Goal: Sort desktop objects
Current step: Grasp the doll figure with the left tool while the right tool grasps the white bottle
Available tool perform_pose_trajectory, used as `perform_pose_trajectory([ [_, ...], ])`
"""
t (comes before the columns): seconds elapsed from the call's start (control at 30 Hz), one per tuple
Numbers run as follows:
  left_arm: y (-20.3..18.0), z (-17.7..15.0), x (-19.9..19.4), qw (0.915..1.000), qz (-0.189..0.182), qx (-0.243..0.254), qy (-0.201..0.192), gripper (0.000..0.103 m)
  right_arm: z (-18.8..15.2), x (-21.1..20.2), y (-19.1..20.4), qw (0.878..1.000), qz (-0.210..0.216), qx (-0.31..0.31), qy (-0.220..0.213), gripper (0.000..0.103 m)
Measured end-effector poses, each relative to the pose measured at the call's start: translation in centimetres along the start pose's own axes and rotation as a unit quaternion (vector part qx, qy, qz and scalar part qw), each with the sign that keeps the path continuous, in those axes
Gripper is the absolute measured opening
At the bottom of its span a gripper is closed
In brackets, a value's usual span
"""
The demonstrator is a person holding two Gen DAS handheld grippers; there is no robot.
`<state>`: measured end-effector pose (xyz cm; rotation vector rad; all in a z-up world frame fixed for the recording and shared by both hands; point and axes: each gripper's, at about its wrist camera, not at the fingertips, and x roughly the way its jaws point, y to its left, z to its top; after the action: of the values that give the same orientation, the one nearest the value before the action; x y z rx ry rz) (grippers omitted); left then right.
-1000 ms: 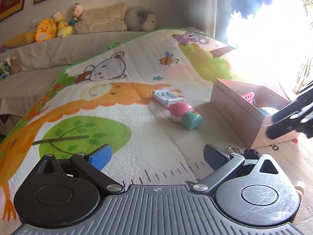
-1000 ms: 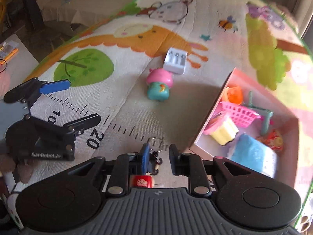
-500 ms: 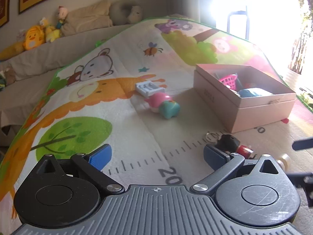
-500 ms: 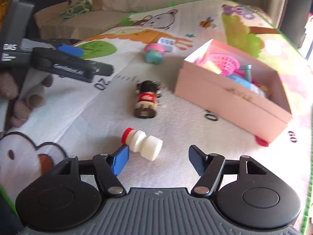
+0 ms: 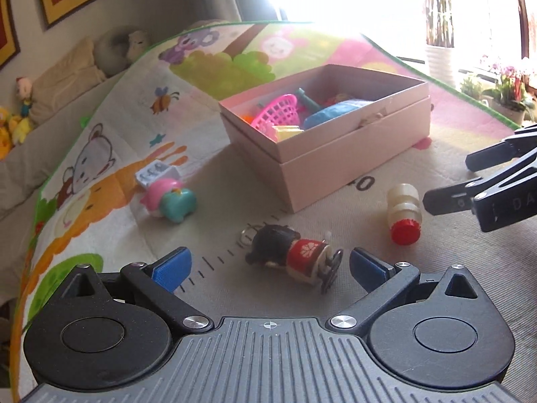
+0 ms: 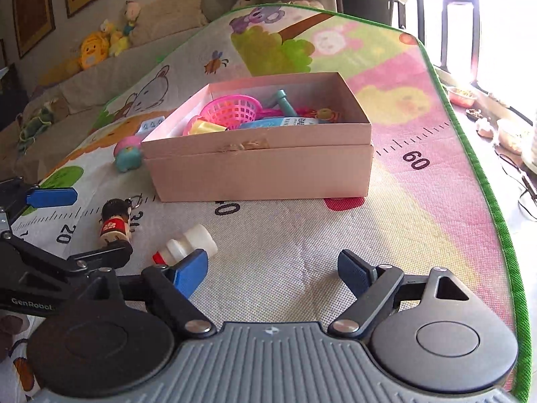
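Left gripper (image 5: 266, 267): jaws wide apart, blue pads flanking the doll, not touching it.
Doll: small dark-haired figurine in red dress (image 5: 292, 257), lying on its side on the cartoon-print play mat (image 5: 436, 268).
Bottle: small white plastic bottle with red cap (image 5: 404, 213), lying beside the right gripper (image 5: 453, 181).
Box: open pink cardboard box (image 5: 335, 154), holding toys.
Toy: pink-and-teal plastic toy (image 5: 171, 199), left of box.

The play mat (image 6: 302, 255) is showing a woven, grainy, matt face under its printed cartoons. The pink box (image 6: 261, 171) at the frame's centre is looking like matt cardboard, scuffed and torn along its near rim. Inside it, a pink basket (image 6: 235, 109) is gleaming as glossy plastic mesh. The small bottle (image 5: 402, 211), right of centre in the left wrist view, is looking like smooth milky plastic with a ribbed red cap. The doll figure (image 5: 292, 255) is shining like painted wood.
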<state>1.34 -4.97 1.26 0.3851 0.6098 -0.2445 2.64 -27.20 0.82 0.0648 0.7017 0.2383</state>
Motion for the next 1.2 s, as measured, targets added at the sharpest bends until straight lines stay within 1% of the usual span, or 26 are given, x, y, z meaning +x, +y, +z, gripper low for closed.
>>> perform_pose_trajectory([
  [0.1, 1.3, -0.5, -0.1, 0.9996, 0.028, 0.007, 0.002, 0.103, 0.0, 0.2, 0.1, 1.000, -0.001, 0.002, 0.002, 0.094],
  [0.17, 2.5, -0.8, -0.1, 0.9977, 0.066, 0.011, 0.008, 0.103, 0.0, 0.3, 0.3, 1.000, -0.004, -0.002, 0.003, 0.095],
  [0.2, 3.1, -0.9, -0.1, 0.9966, 0.081, 0.008, 0.012, 0.103, 0.0, 0.3, 0.5, 1.000, -0.005, -0.004, 0.003, 0.096],
  [0.23, 3.9, -0.9, -0.1, 0.9959, 0.088, -0.006, 0.016, 0.103, -0.1, 0.2, 0.5, 1.000, -0.004, -0.004, 0.002, 0.096],
  [0.27, 4.6, -0.8, -0.2, 0.9963, 0.081, -0.024, 0.019, 0.103, -0.1, 0.2, 0.4, 1.000, -0.003, -0.002, 0.001, 0.097],
  [0.33, 5.6, -0.5, -0.5, 0.9966, 0.040, -0.069, 0.020, 0.103, -0.1, 0.3, 0.3, 1.000, -0.002, 0.003, 0.002, 0.097],
  [0.4, 5.7, 0.0, -0.4, 0.9937, -0.007, -0.111, 0.017, 0.103, 0.0, 0.3, 0.3, 1.000, -0.003, 0.001, 0.002, 0.097],
  [0.47, 5.2, 0.4, 0.4, 0.9907, -0.022, -0.133, 0.020, 0.103, -0.1, 0.3, 0.3, 1.000, -0.005, -0.002, 0.002, 0.097],
  [0.53, 4.6, 0.8, 1.4, 0.9900, -0.018, -0.138, 0.025, 0.103, -0.1, 0.3, 0.4, 1.000, -0.007, -0.005, 0.001, 0.097],
  [0.6, 4.1, 0.8, 2.1, 0.9902, -0.015, -0.135, 0.031, 0.095, -0.1, 0.3, 0.5, 1.000, -0.009, -0.006, 0.000, 0.097],
  [0.63, 3.9, 0.8, 2.4, 0.9902, -0.019, -0.133, 0.038, 0.079, -0.2, 0.3, 0.5, 1.000, -0.009, -0.006, 0.000, 0.097],
  [0.67, 3.7, 0.7, 2.6, 0.9900, -0.024, -0.132, 0.044, 0.066, -0.2, 0.3, 0.5, 1.000, -0.008, -0.006, 0.001, 0.097],
  [0.7, 3.7, 0.5, 2.7, 0.9899, -0.027, -0.131, 0.046, 0.064, -0.2, 0.3, 0.6, 1.000, -0.009, -0.005, 0.001, 0.097],
  [0.73, 3.7, 0.3, 2.4, 0.9904, -0.026, -0.130, 0.040, 0.059, -0.2, 0.4, 0.6, 1.000, -0.009, -0.005, 0.002, 0.097],
  [0.77, 3.7, 0.2, 2.2, 0.9912, -0.025, -0.124, 0.037, 0.043, -0.2, 0.4, 0.6, 1.000, -0.009, -0.006, 0.002, 0.098],
  [0.8, 3.7, 0.0, 1.8, 0.9921, -0.027, -0.117, 0.034, 0.039, -0.2, 0.3, 0.7, 1.000, -0.009, -0.007, 0.002, 0.098],
  [0.83, 3.8, -0.1, 1.4, 0.9931, -0.028, -0.110, 0.029, 0.038, -0.2, 0.3, 0.8, 1.000, -0.010, -0.008, 0.002, 0.098],
  [0.87, 3.8, -0.2, 1.1, 0.9942, -0.025, -0.102, 0.025, 0.038, -0.2, 0.4, 0.8, 1.000, -0.011, -0.009, 0.003, 0.098],
  [0.93, 4.4, -0.6, 0.6, 0.9961, 0.007, -0.086, 0.018, 0.044, -0.2, 0.4, 1.0, 1.000, -0.014, -0.011, 0.004, 0.098],
  [1.0, 5.4, -1.0, 0.6, 0.9951, 0.057, -0.079, 0.017, 0.057, -0.3, 0.4, 1.1, 1.000, -0.016, -0.014, 0.004, 0.098],
  [1.03, 6.2, -1.2, 0.7, 0.9923, 0.096, -0.076, 0.019, 0.066, -0.3, 0.4, 1.1, 1.000, -0.017, -0.015, 0.004, 0.098],
  [1.07, 6.9, -1.3, 0.7, 0.9888, 0.126, -0.077, 0.021, 0.070, -0.3, 0.4, 1.2, 1.000, -0.018, -0.015, 0.005, 0.098],
  [1.1, 7.5, -1.4, 0.7, 0.9859, 0.143, -0.083, 0.022, 0.071, -0.2, 0.5, 1.2, 1.000, -0.018, -0.016, 0.005, 0.099],
  [1.13, 8.4, -1.3, 0.3, 0.9847, 0.141, -0.100, 0.022, 0.075, -0.2, 0.5, 1.2, 1.000, -0.019, -0.016, 0.006, 0.099],
  [1.17, 8.8, -1.3, -0.1, 0.9852, 0.124, -0.117, 0.020, 0.083, -0.2, 0.5, 1.2, 1.000, -0.019, -0.016, 0.006, 0.099],
  [1.2, 9.4, -1.2, -0.7, 0.9861, 0.086, -0.141, 0.016, 0.088, -0.2, 0.5, 1.2, 1.000, -0.020, -0.017, 0.006, 0.099],
])
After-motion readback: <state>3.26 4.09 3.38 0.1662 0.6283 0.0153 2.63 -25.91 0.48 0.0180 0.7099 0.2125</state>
